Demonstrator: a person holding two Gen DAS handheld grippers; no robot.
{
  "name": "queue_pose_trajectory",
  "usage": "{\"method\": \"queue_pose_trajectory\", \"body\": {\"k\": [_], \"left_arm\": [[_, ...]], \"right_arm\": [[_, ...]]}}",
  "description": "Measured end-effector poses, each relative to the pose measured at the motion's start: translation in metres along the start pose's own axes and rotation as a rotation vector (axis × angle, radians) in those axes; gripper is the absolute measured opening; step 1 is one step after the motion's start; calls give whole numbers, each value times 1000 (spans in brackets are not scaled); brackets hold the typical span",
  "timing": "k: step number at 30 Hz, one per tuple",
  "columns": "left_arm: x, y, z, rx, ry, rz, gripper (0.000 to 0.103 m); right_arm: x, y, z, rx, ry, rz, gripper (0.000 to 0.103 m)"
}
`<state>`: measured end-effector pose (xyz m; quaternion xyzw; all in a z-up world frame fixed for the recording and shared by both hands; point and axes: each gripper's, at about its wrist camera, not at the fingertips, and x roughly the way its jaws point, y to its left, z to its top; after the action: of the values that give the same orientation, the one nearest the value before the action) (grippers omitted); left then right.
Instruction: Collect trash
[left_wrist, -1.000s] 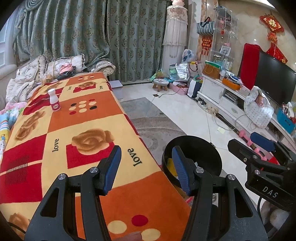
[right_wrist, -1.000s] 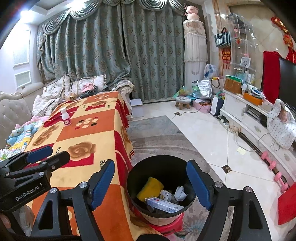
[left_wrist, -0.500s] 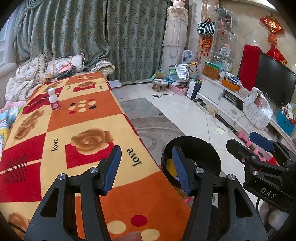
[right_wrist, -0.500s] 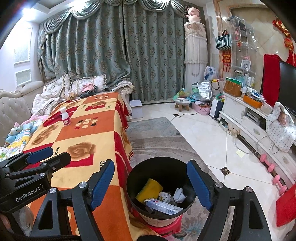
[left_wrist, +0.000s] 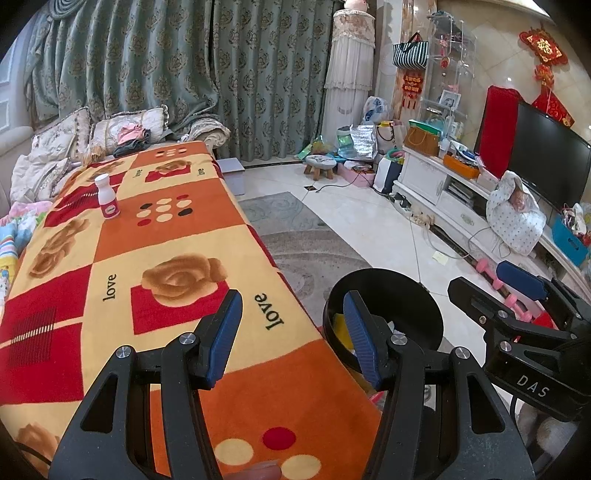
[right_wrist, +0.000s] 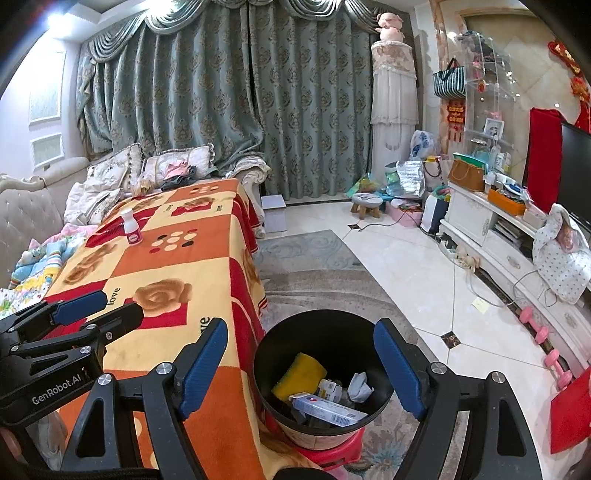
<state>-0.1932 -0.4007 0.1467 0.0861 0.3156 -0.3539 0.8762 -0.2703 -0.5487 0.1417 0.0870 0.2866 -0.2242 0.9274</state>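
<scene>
A small white bottle with a pink label (left_wrist: 107, 201) (right_wrist: 131, 230) stands upright far down the table under its orange, red and yellow blanket (left_wrist: 122, 280) (right_wrist: 173, 258). A black trash bin (right_wrist: 325, 373) (left_wrist: 384, 317) on a red stool sits beside the table's near right edge; a yellow sponge (right_wrist: 299, 374), a flat box (right_wrist: 328, 408) and crumpled paper (right_wrist: 358, 382) lie inside. My left gripper (left_wrist: 291, 339) hangs open and empty over the blanket's near edge. My right gripper (right_wrist: 301, 365) is open and empty above the bin.
A sofa with cushions and clothes (right_wrist: 110, 177) runs along the table's left and far end. A grey rug (right_wrist: 314, 266) and tiled floor lie to the right, with a white TV cabinet (right_wrist: 491, 236), pink dumbbells (right_wrist: 546, 350), a small stool (right_wrist: 365, 203) and bags by the curtains.
</scene>
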Motion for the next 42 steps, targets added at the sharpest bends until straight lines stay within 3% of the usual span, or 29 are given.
{"method": "queue_pose_trajectory", "body": {"k": [42], "left_arm": [[3,-2,-1,-3,12,-12,56]], "right_arm": [[8,1,-4,-7,18,6,81]]}}
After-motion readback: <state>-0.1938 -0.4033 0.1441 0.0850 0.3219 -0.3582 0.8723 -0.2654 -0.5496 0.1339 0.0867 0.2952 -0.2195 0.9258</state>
